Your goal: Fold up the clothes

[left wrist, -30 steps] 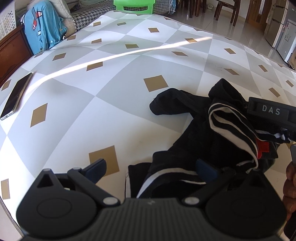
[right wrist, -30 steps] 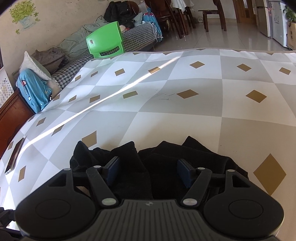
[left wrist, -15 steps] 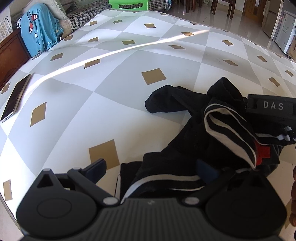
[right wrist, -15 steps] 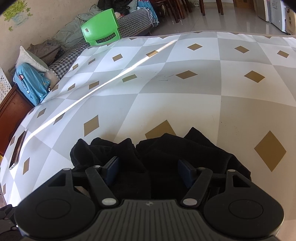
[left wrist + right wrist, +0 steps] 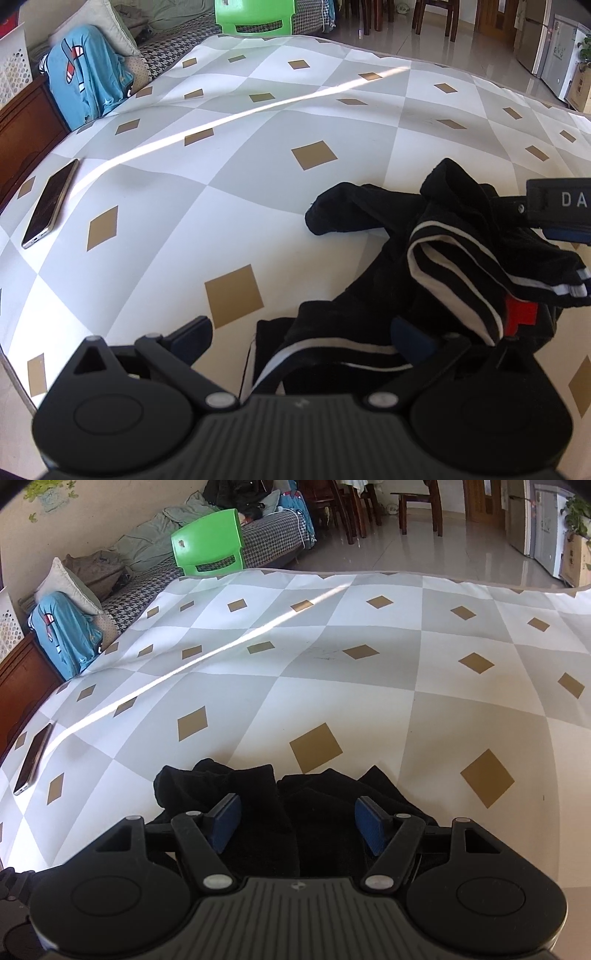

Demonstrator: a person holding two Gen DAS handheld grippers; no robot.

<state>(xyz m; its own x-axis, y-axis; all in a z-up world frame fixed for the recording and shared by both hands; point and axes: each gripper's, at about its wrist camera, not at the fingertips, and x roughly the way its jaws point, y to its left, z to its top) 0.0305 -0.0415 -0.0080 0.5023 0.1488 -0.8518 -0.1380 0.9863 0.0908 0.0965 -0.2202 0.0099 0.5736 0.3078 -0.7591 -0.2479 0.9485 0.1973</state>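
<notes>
A black garment (image 5: 454, 206) with white stripes and a red tag (image 5: 521, 314) lies crumpled on the checked sheet (image 5: 258, 184), low and to the right in the left wrist view. My left gripper (image 5: 301, 336) is open, and a striped edge of the garment lies between its fingers. One blue-padded finger (image 5: 565, 233) of the right gripper comes in from the right edge, over the bunched cloth. In the right wrist view the right gripper (image 5: 298, 821) is open just above the black garment (image 5: 325, 794), with folds of cloth between its fingers.
A phone (image 5: 50, 203) lies near the sheet's left edge, also seen as the phone (image 5: 33, 758) in the right wrist view. A green chair (image 5: 210, 542), a blue bag (image 5: 62, 635) and a sofa stand beyond the far-left edge. A wooden cabinet (image 5: 22, 136) is at the left.
Both cameras have shifted slightly over the garment. The cloth stays crumpled in the same place, and both grippers stay open.
</notes>
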